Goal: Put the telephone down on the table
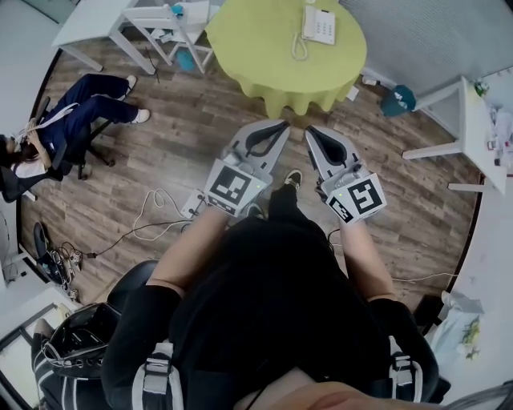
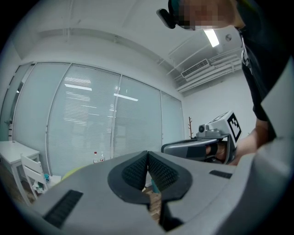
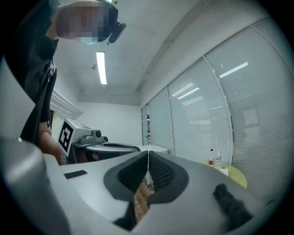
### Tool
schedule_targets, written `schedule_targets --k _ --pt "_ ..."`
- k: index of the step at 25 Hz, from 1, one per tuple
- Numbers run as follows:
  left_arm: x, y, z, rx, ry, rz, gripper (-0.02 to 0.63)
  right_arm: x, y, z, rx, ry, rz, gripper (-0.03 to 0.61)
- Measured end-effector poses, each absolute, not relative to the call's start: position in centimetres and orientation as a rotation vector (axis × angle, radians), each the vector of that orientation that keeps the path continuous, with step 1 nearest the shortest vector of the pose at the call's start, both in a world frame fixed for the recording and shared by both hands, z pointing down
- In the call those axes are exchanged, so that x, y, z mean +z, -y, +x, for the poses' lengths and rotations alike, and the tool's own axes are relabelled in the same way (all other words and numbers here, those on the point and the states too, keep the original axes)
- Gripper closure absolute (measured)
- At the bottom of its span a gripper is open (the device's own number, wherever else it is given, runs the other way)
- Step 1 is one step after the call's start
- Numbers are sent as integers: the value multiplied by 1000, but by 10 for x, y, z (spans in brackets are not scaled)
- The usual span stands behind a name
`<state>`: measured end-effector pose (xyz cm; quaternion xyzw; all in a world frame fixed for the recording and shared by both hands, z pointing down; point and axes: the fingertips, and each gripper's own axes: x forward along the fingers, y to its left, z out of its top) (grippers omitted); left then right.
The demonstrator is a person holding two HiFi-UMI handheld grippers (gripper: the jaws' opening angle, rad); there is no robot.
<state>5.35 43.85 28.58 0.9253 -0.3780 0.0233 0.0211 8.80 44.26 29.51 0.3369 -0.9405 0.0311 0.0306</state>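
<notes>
One green table (image 1: 248, 44), wooden floor (image 1: 192, 120)

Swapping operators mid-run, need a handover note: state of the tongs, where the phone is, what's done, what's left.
Left tongs: shut, nothing between them, held level above the wood floor.
Right tongs: shut, empty, level beside the left.
Telephone: lies on the round green table ahead of the person, with its coiled cord at its left side. Neither pair of tongs touches it.
Done: the phone is on the table.
Left: as things lie, nothing to set down. The phone is too small in view to tell if the handset is seated, so check that up close.
</notes>
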Motion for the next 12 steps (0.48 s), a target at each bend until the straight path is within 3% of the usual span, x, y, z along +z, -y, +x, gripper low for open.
schedule_targets --k 12 --pt "288 -347 96 103 1231 2833 601 293 -347 127 75 2949 941 561"
